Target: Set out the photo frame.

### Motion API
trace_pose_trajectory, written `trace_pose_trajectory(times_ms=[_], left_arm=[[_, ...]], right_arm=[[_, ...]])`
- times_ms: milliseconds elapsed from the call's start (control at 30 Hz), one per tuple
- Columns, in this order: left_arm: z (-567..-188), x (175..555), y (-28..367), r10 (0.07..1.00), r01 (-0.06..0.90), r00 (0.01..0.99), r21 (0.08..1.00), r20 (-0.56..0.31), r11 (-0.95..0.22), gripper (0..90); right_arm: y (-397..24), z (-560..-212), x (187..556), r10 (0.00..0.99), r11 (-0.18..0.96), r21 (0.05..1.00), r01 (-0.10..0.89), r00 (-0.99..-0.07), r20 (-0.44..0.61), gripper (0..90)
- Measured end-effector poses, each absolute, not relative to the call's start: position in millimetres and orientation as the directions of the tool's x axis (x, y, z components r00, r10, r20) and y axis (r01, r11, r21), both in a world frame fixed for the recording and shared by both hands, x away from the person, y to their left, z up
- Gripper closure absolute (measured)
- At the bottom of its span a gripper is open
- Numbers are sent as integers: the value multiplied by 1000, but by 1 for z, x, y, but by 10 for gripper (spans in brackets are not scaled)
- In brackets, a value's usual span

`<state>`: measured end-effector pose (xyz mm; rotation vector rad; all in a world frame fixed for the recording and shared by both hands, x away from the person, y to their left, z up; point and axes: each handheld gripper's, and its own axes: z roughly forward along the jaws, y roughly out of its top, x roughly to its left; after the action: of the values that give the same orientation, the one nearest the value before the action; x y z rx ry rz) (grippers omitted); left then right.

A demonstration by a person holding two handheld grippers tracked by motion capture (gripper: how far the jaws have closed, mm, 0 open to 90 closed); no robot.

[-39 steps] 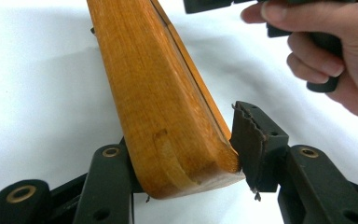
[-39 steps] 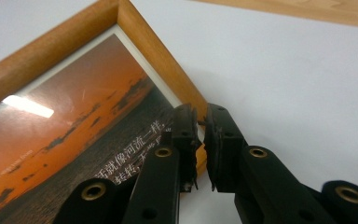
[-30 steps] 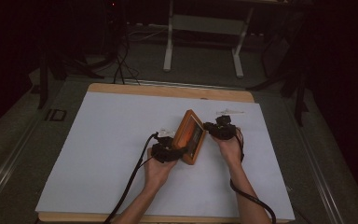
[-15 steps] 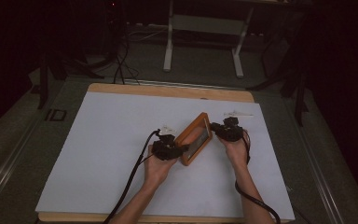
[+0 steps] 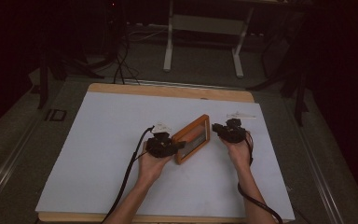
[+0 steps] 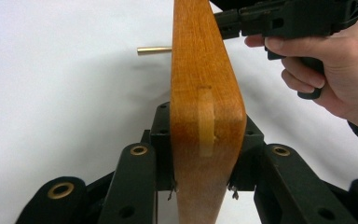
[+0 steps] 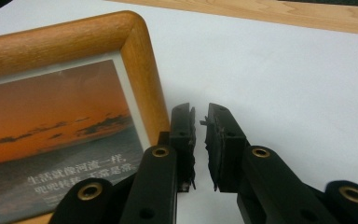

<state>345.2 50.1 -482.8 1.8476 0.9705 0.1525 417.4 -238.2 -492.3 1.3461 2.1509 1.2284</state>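
A wooden photo frame (image 5: 192, 139) sits near the middle of the white-covered table (image 5: 98, 154), a little toward the right edge, picture side now facing up and toward the person. Half a sec. earlier it stood steeper, almost on edge between the two grippers; a full sec. back it was upright and closer to the right hand. So the frame has tipped back and is being lowered toward the table.

The left hand-held gripper (image 5: 164, 144) is clamped on the frame's near-left end; the left gripper view shows both jaws pressed flat against the wood at either side of the edge (image 6: 207, 140), w/ a brass rod (image 6: 154, 50) poking out behind it, probably the stand. The right hand-held gripper (image 5: 227, 131) has let go: it hangs just beside the frame's right end, w/ jaws a narrow gap apart and nothing between them; its own view shows the sunset print (image 7: 56, 126) right next to its left jaw.

Judgement: the left gripper alone carries the frame, and the lay-down or set-up step is nearly done.
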Motion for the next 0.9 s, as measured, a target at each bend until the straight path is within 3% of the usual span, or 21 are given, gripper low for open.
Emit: trace_pose_trajectory(times_ms=[233,900], left_arm=[[-472,348,59,665,524,694,826,-275,-205,691],[-417,359,73,540,417,832,784,-126,-460,691]], right_arm=[[-236,-490,415,843,191,805,562,-514,159,806],[-218,-457,404,794,173,856,488,-583,171,785]])
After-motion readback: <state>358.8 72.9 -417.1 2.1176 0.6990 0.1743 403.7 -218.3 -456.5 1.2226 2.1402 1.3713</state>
